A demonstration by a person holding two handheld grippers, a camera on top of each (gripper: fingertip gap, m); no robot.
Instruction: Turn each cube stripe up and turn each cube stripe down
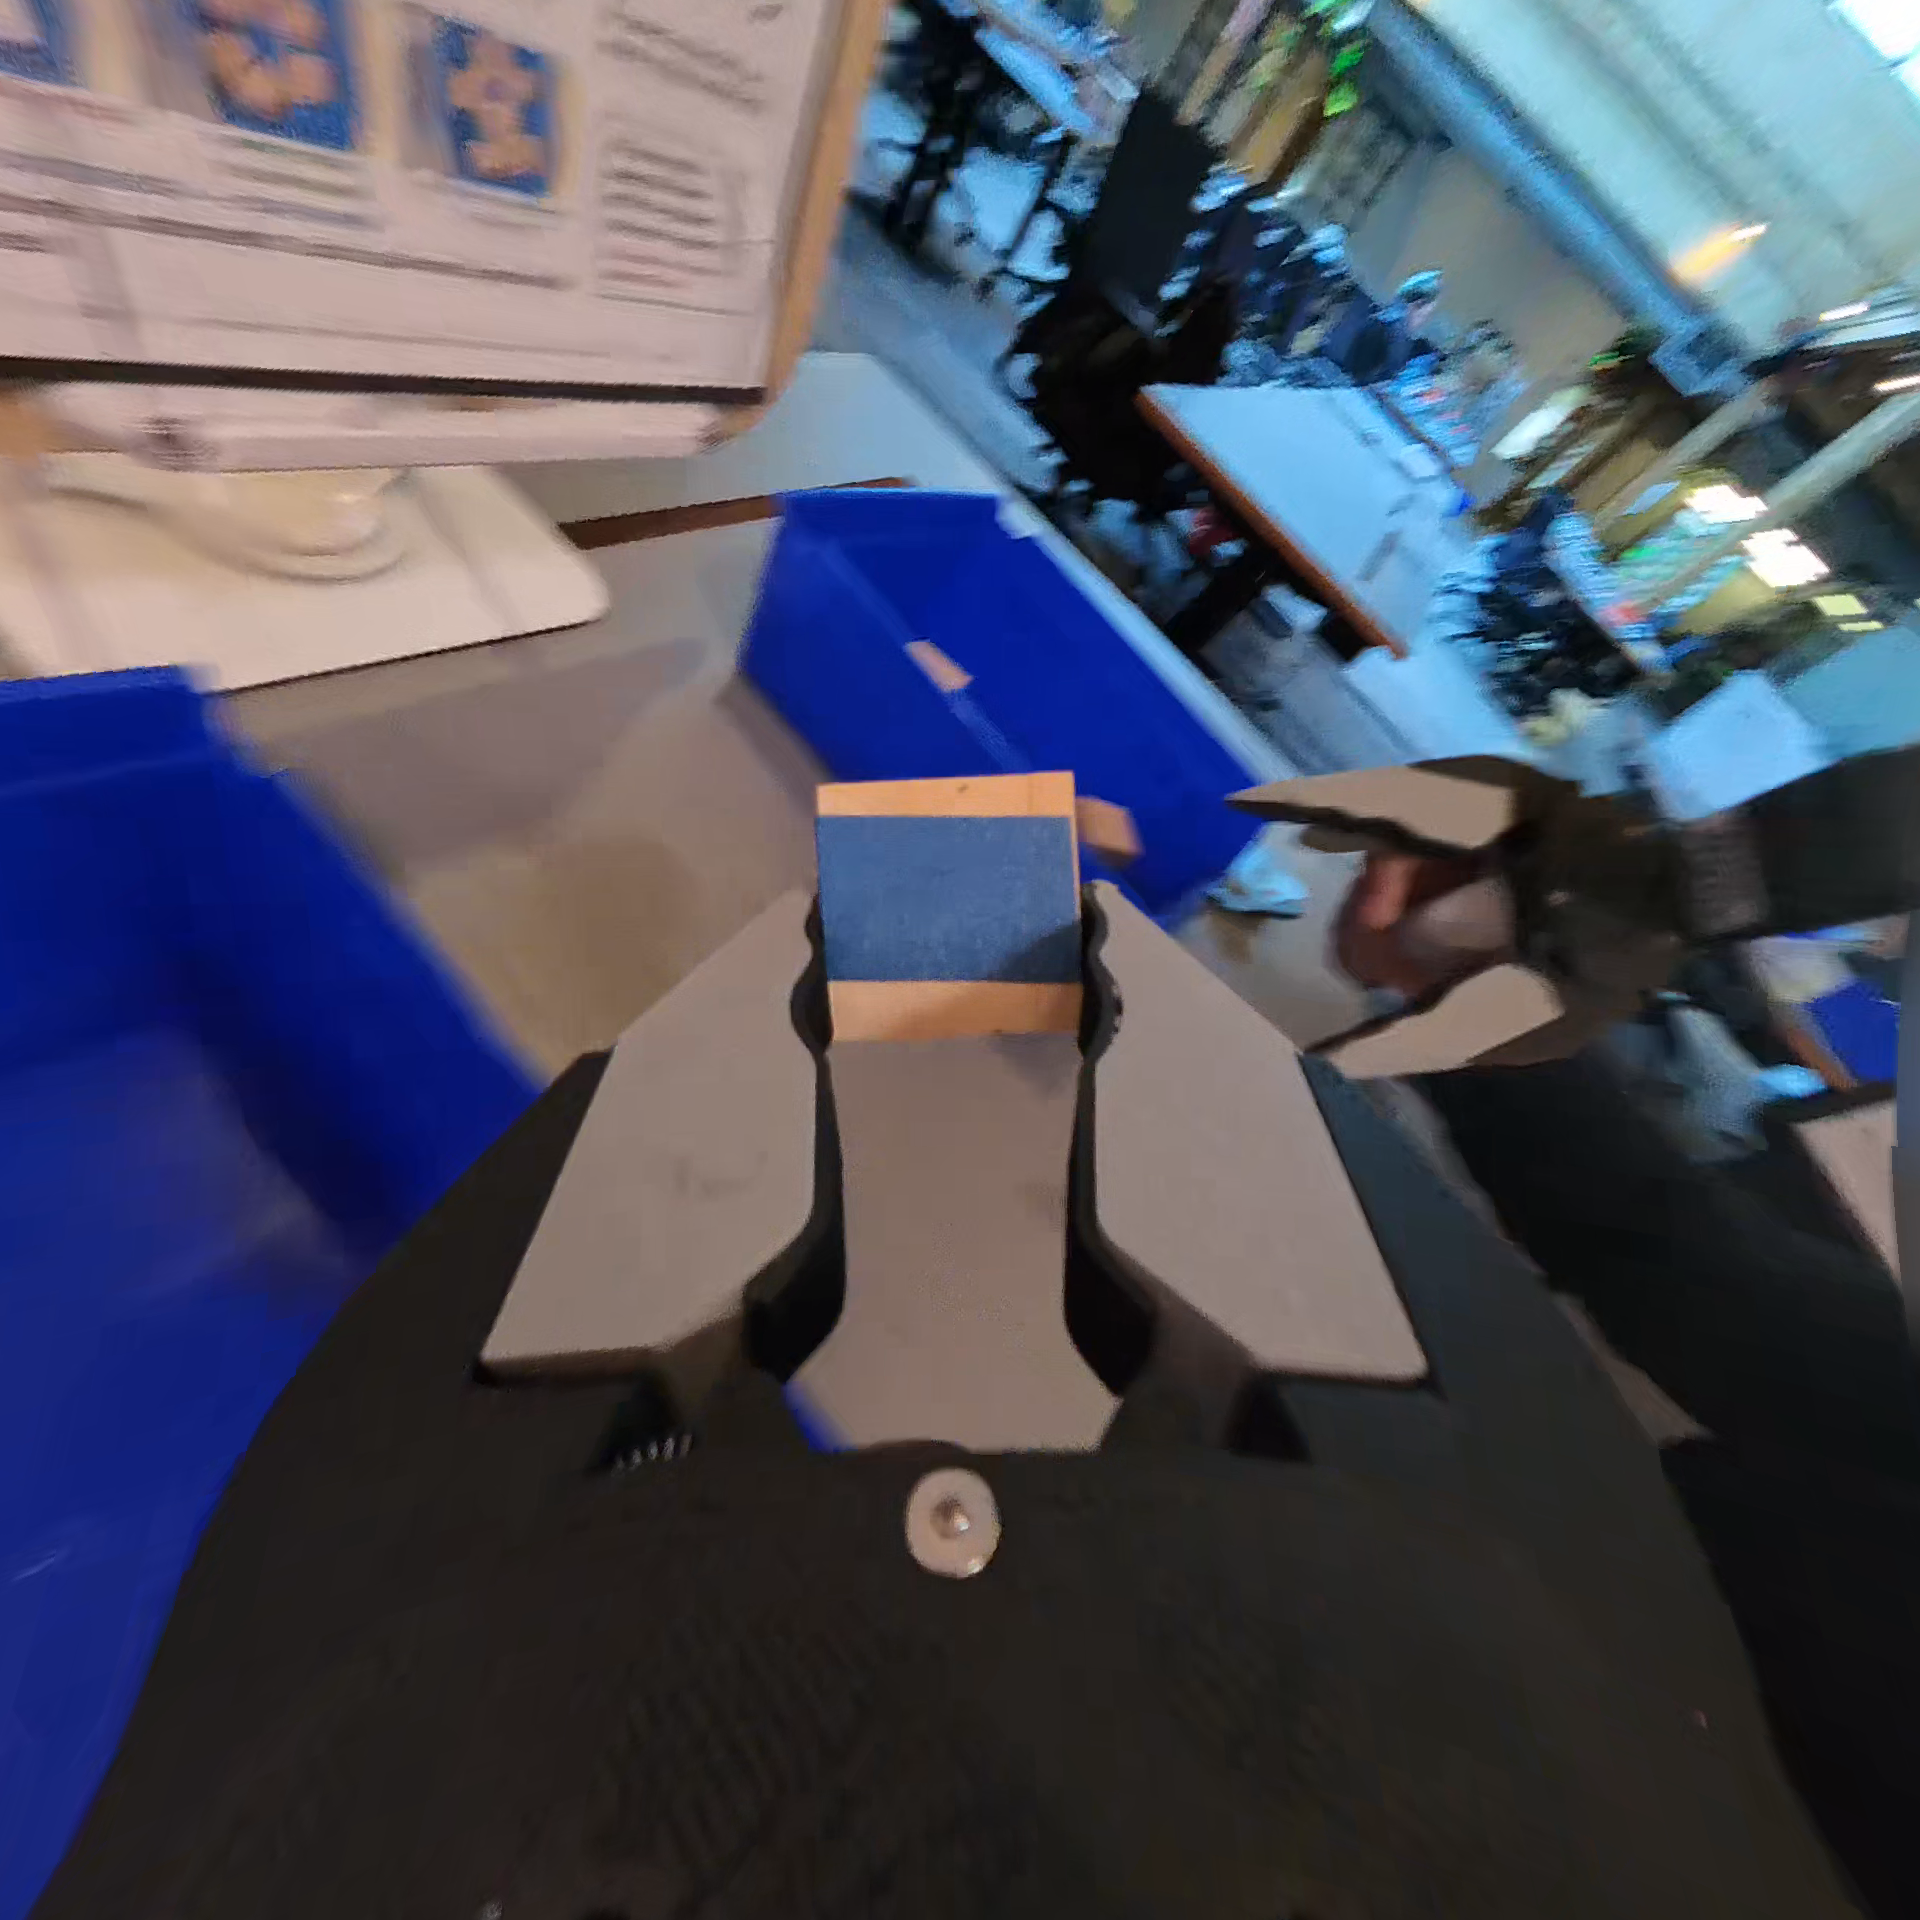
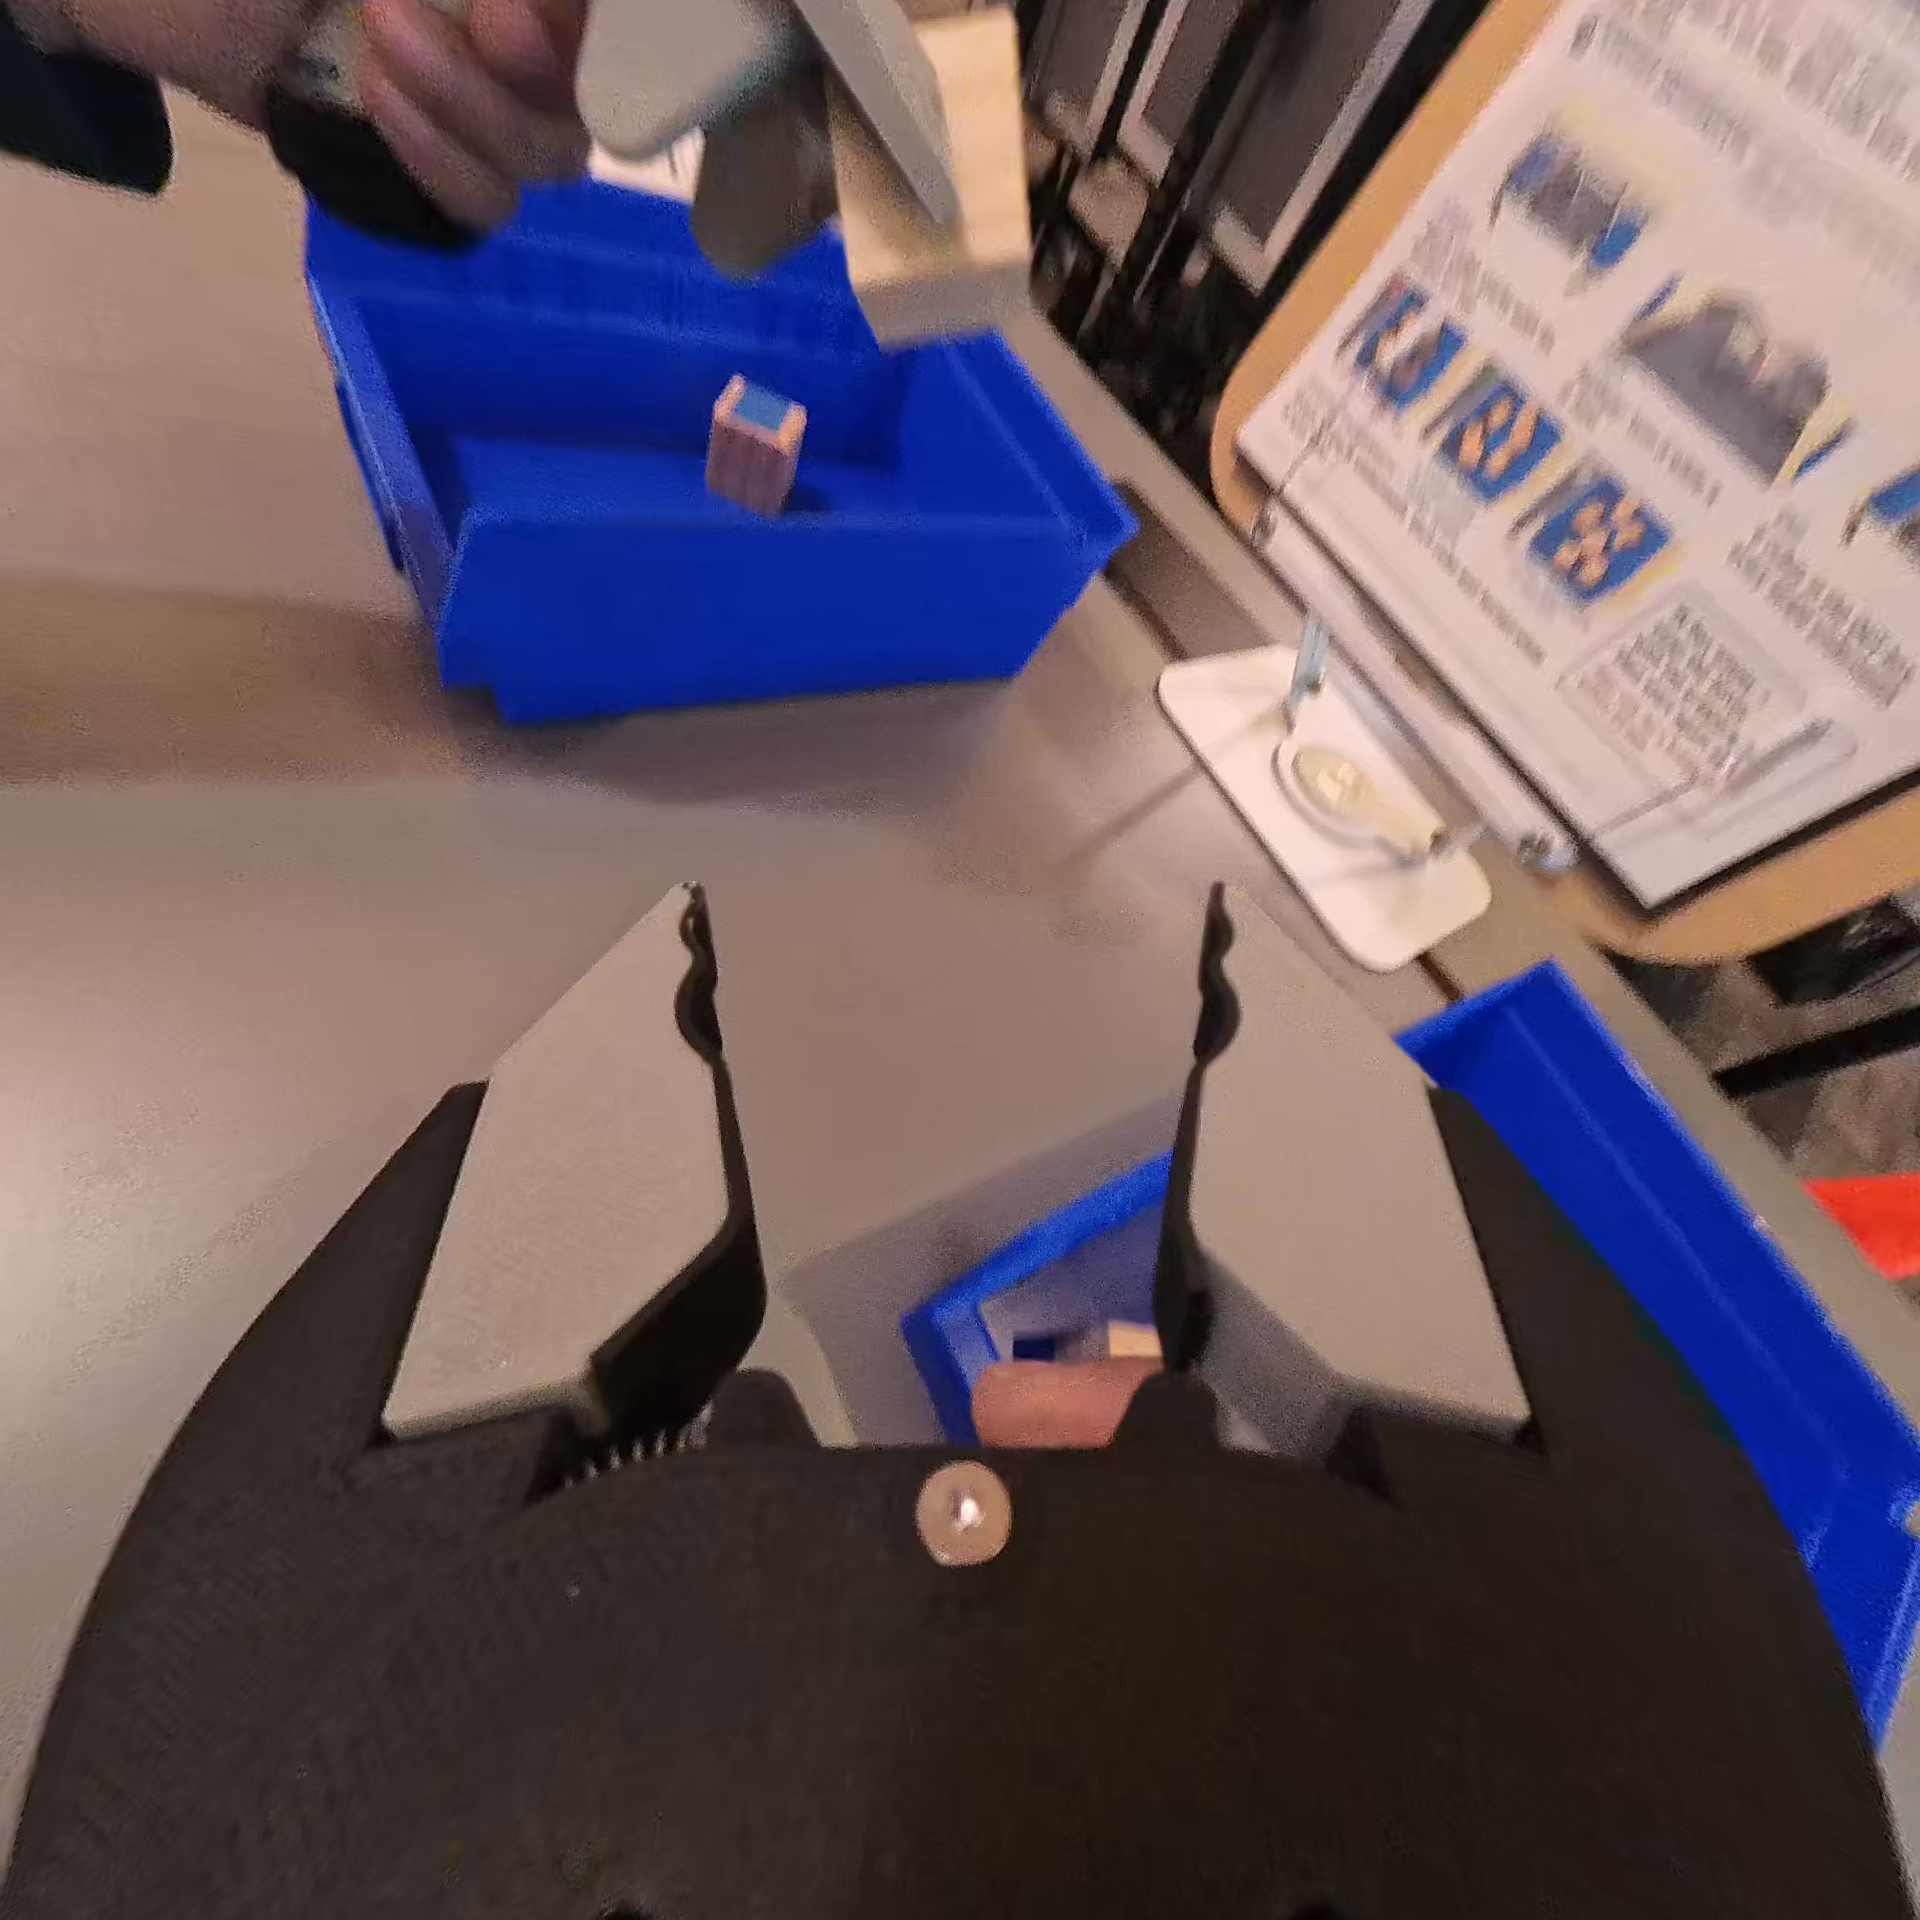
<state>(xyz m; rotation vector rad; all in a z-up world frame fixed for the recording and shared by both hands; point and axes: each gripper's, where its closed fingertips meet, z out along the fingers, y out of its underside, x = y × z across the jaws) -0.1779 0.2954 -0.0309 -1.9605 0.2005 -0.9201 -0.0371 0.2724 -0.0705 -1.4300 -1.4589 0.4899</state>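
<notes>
Left gripper (image 1: 951, 935) clamped on striped wooden cube (image 1: 948, 902), stripe facing the camera, above grey table (image 1: 582, 821). Right gripper (image 2: 951, 914) spread wide, empty. Farther off, second cube (image 2: 755, 445) standing, seemingly upright, in blue bin (image 2: 727, 613).

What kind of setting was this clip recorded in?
Probably a lab or workshop demo table: blue bins on a grey tabletop, an instruction board on a stand, and cluttered workbenches behind.
</notes>
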